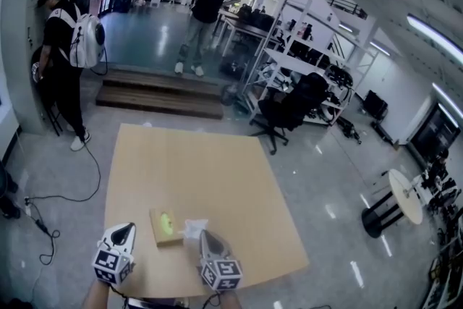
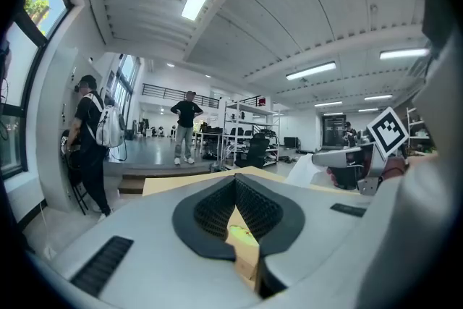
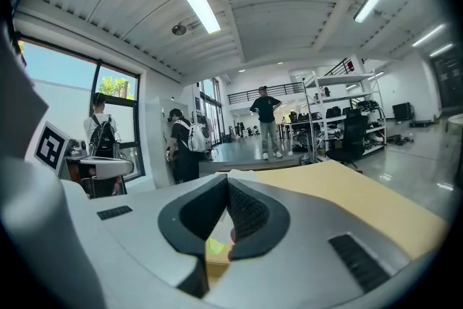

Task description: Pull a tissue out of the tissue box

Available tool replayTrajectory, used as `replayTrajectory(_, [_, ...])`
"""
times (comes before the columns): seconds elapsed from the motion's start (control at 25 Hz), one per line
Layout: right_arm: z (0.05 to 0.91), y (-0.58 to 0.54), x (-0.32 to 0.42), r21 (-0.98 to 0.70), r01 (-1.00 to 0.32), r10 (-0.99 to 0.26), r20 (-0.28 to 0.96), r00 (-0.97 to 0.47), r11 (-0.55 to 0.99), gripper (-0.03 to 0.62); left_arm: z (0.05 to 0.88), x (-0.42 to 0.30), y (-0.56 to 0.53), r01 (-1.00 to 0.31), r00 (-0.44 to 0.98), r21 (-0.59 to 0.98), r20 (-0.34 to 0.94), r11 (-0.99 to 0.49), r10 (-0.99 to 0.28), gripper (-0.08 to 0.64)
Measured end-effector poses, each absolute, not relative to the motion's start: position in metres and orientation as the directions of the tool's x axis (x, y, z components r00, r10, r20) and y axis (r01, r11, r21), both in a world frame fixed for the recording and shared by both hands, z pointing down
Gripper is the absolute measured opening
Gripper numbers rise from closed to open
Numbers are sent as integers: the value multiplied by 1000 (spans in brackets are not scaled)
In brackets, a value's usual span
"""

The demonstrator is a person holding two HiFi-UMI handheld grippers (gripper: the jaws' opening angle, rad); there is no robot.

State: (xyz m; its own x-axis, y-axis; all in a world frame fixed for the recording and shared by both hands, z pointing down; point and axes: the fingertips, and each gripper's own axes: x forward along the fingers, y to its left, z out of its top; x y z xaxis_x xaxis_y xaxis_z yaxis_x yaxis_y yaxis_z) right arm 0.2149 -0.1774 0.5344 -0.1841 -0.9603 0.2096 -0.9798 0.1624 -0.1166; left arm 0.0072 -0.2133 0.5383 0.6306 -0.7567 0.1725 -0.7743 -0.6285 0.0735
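Note:
A flat brown tissue box (image 1: 165,228) with a green oval opening lies on the tan table (image 1: 195,170) near its front edge. A white tissue (image 1: 194,227) stands up from the box's right end at the tip of my right gripper (image 1: 203,234). That gripper is shut, and the tissue looks pinched in it. In the left gripper view the tissue (image 2: 309,168) hangs from the right gripper (image 2: 338,157). My left gripper (image 1: 129,228) hovers left of the box, shut on nothing. The box (image 2: 243,239) shows below its closed tips (image 2: 235,179). The right gripper view shows its jaws (image 3: 226,181) together above the box (image 3: 213,251).
Beyond the table's far edge are dark steps (image 1: 159,94), a black office chair (image 1: 289,108) and metal shelves (image 1: 304,61). Two people stand at the back (image 1: 206,11) and far left (image 1: 61,61). A cable (image 1: 69,195) lies on the floor left; a round white table (image 1: 405,195) stands right.

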Motion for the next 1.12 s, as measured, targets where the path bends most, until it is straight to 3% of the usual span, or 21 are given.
replayTrajectory(1.12, [520,-141,199,-84,-988,-973,182,-141,127,0,521,-7,-200,-762,646,70,145,-644,-749,8])
